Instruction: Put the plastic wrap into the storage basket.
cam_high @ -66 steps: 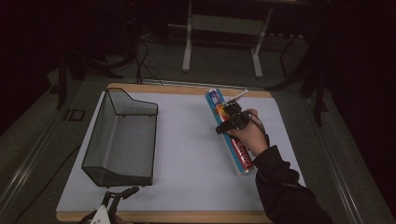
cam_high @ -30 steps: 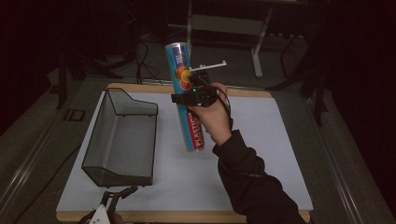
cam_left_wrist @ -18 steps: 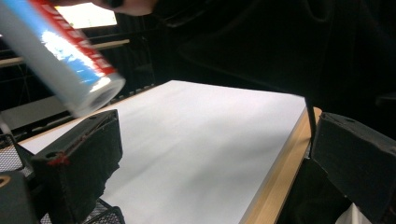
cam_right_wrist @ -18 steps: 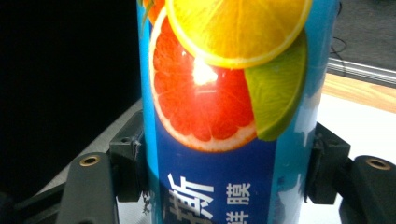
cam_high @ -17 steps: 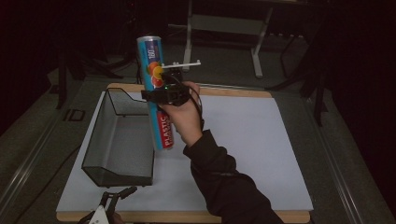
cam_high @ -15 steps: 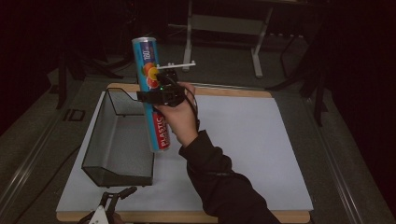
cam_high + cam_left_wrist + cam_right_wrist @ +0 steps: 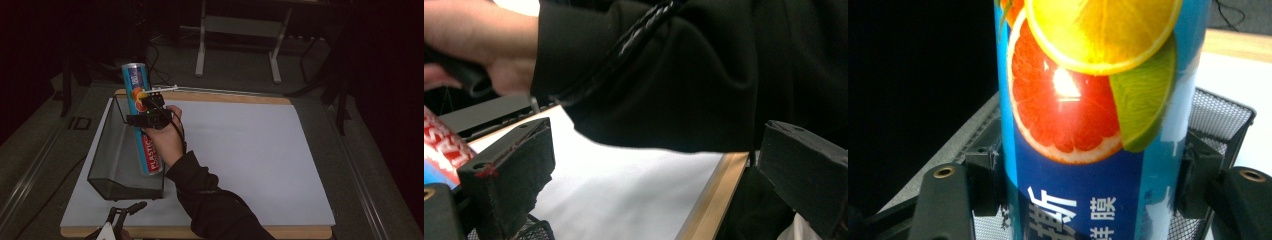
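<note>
Right gripper (image 7: 150, 111): clamped on tall wrap tube (image 7: 142, 120), carried from the mat's right side to just above the mesh basket (image 7: 107, 165); lowering in seems next. Basket walls close around; white mat (image 7: 250, 160) open rightward. Left gripper (image 7: 117, 222): jaws apart, idle at table (image 7: 200, 96) front edge.

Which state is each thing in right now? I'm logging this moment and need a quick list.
Plastic wrap tube: gripped, tilted, lower end over the basket.
Mesh basket: open-topped, lying on the white mat.
Right claw: shut on the tube, jaws pressing both sides.
Left claw: open, nothing between its jaws, at the table's near edge.
White mat: flat on the table.
</note>
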Available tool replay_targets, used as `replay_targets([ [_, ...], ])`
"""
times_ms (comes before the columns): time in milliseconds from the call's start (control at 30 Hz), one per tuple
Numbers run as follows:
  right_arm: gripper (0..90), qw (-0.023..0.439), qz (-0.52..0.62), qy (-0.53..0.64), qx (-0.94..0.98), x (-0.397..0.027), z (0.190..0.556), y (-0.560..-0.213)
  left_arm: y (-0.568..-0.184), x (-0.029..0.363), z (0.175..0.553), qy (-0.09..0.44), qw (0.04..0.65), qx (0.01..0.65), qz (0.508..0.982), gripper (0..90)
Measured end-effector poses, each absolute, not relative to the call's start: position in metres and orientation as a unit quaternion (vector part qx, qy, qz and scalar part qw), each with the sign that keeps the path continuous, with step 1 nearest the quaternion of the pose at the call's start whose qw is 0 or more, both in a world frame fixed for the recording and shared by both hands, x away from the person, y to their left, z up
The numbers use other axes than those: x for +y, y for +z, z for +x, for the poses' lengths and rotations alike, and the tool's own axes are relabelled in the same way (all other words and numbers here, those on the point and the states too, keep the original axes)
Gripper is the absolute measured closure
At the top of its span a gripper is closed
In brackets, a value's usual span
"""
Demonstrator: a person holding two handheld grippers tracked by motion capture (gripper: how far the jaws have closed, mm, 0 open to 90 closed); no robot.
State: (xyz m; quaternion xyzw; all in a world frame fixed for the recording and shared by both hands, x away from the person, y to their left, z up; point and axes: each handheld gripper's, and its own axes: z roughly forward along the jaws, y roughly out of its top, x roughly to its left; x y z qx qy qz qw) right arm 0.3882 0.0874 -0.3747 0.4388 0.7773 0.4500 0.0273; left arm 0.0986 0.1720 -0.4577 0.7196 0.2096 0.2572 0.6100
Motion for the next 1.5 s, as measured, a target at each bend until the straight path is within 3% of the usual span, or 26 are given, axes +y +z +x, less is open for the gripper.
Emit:
replay_targets([
  [400,31.8,0.017,0.469,0.398,0.788,0.101,0.384,-0.416,-0.458,0.171,0.099,0.257,0.607,0.207,0.723,2.5],
  [1500,31.0,0.023,0.544,0.35,0.762,0.104,0.398,-0.461,-0.458,0.172,0.098,0.254,0.609,0.206,0.723,2.5],
])
